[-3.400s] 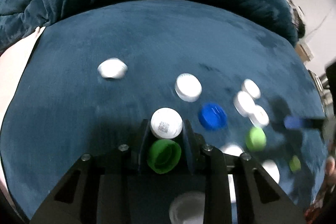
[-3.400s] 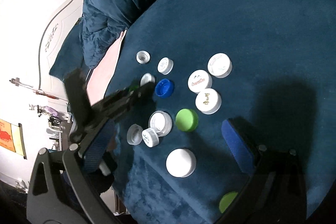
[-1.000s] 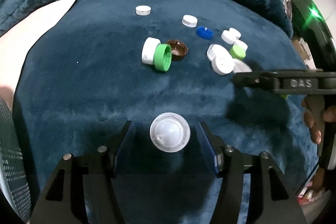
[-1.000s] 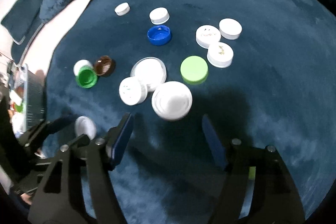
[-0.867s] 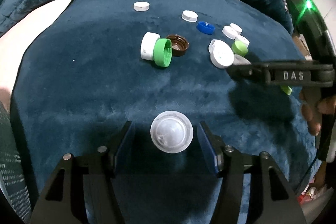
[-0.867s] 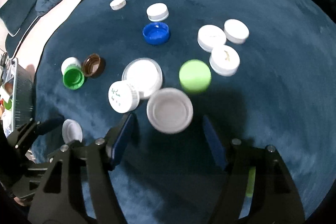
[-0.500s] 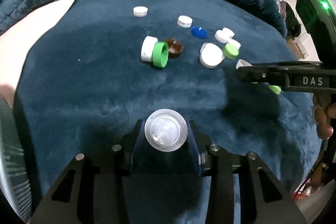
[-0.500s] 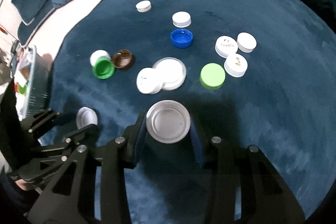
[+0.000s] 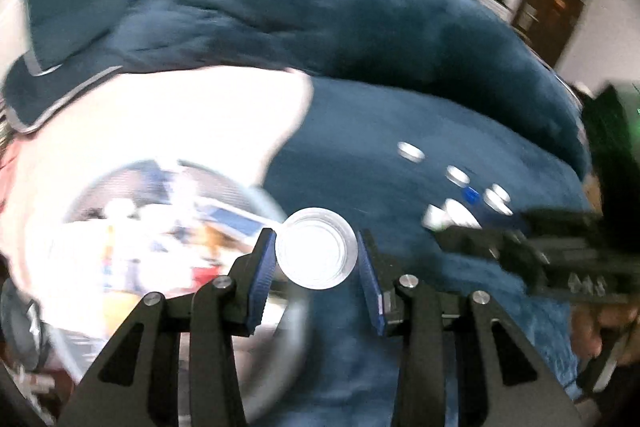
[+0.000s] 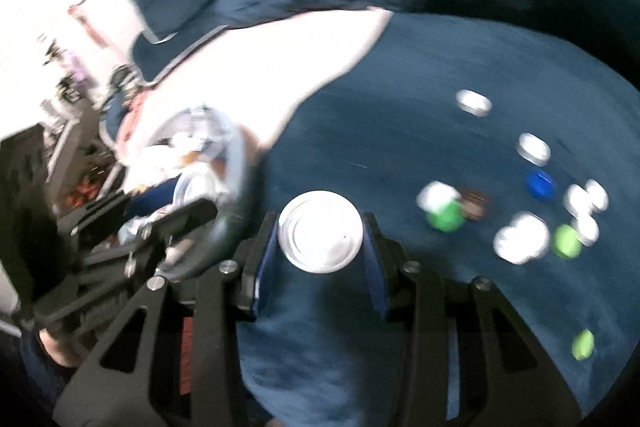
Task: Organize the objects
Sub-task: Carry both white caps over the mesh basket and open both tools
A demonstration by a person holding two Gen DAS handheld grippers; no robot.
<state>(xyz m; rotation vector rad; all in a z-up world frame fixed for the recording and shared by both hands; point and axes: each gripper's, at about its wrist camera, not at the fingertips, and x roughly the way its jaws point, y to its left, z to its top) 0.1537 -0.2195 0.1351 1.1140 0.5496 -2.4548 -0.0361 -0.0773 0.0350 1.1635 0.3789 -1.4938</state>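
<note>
Both grippers have closed and lifted since a second ago, when each stood open around a lid lying on the blue velvet; now each carries its lid, and both views have swung toward a round container at the cloth's edge. The left gripper (image 9: 316, 257) is clamped on a clear lid (image 9: 316, 249), pads pressing at 9 and 3 o'clock of its rim, the flat face to the camera — a side grip that should let it drop flat. The right gripper (image 10: 320, 233) pinches a white lid (image 10: 321, 231) the same way.

In the left view the round container (image 9: 168, 187) sits at about 9 o'clock of the held lid, already holding blurred bits I cannot name. In the right view it lies at 9 to 10 o'clock, with the left gripper's frame before it. The remaining caps (image 10: 520, 239) stay scattered on the blue velvet cloth (image 10: 400, 131) at 3 o'clock, well apart from the container — so sorting looks only partly done.
</note>
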